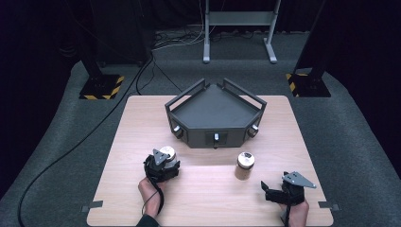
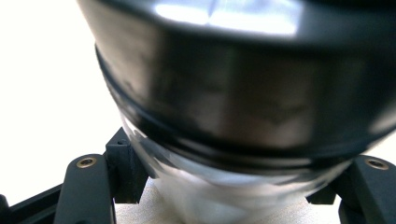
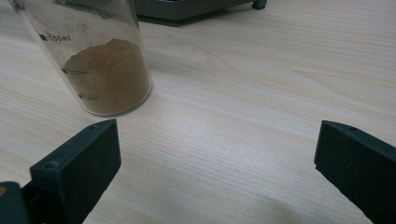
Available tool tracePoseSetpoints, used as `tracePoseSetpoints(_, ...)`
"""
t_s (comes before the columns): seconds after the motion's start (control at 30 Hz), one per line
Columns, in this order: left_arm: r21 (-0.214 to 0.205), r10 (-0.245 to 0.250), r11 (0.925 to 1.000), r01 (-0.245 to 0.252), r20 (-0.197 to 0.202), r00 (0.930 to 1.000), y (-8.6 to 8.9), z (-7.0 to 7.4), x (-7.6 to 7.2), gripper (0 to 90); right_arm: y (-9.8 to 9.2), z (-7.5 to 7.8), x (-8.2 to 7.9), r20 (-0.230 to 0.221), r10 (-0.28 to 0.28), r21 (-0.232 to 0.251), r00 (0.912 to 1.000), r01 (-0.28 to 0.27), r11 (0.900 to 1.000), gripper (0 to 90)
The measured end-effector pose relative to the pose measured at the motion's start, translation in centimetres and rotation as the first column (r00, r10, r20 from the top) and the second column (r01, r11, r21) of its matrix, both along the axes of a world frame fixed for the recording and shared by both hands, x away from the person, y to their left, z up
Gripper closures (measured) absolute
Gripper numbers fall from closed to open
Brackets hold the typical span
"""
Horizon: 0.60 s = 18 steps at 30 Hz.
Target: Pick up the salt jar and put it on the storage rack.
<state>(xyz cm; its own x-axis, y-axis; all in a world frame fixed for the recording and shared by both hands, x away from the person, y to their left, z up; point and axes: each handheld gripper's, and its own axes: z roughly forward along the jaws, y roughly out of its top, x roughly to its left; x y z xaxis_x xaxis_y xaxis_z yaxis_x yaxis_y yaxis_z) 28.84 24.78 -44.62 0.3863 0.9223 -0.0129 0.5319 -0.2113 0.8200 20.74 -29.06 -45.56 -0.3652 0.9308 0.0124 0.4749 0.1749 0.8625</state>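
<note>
My left gripper is shut on a clear jar with a pale top, at the table's front left. In the left gripper view the jar looms close and blurred, with a dark band around its upper part and its glass body squeezed between the black fingers. A clear measuring container part full of brown powder stands right of centre. My right gripper rests at the front right, open with nothing in it. In the right gripper view the powder container stands ahead and left of the open right gripper.
A dark grey angular tray with raised rails and front knobs sits at the back middle of the wooden table; its edge shows beyond the container. Grey carpet, black cables and stand feet surround the table.
</note>
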Motion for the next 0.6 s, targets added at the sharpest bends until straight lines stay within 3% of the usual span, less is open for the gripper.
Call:
tracePoseSetpoints(0.23, -0.03, -0.002, 0.9995, 0.002, 0.001, 1.0, 0.6, 0.3, -0.2, 31.7, -0.1, 0.0, 0.0, -0.001, 0.002, 0.003, 1.0, -0.002, 1.0, 0.0)
tracePoseSetpoints(0.6, -0.03, -0.001, 0.9996, 0.001, 0.01, 1.0, 1.0, 2.0, -0.8, 31.7, -0.1, 0.0, 0.0, -0.001, 0.004, 0.003, 1.0, -0.004, 1.0, 0.0)
